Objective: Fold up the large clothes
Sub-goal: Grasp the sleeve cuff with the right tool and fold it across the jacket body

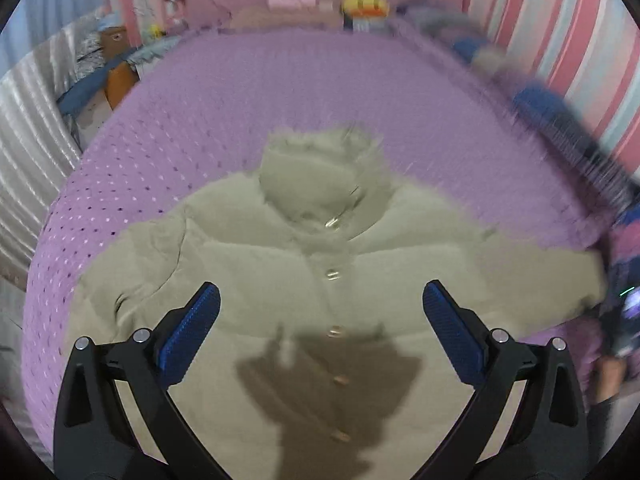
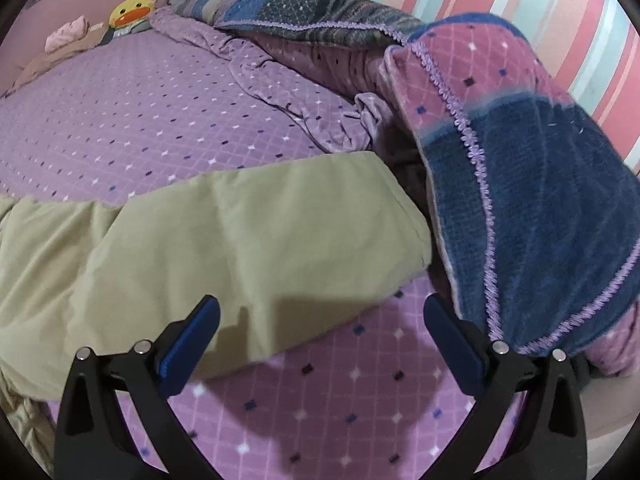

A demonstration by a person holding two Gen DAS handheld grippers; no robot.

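Observation:
A pale olive puffer jacket [image 1: 248, 264] lies front up on the purple bed, hood away from me, both sleeves spread out and snap buttons down its middle. My left gripper [image 1: 322, 300] hovers open above the jacket's lower front, nothing between its blue pads. In the right wrist view the jacket's right sleeve [image 2: 256, 232] stretches across the bed to its cuff. My right gripper [image 2: 322, 316] is open just above the sleeve's near edge, close to the cuff, with its left pad [image 2: 192, 340] over the fabric and nothing gripped.
The purple dotted bedsheet [image 2: 120, 120] covers the bed. A pink and blue blanket [image 2: 520, 168] is heaped right beside the cuff. A yellow duck plush [image 2: 130, 12] and small pink items lie at the far end. A striped wall runs along the right.

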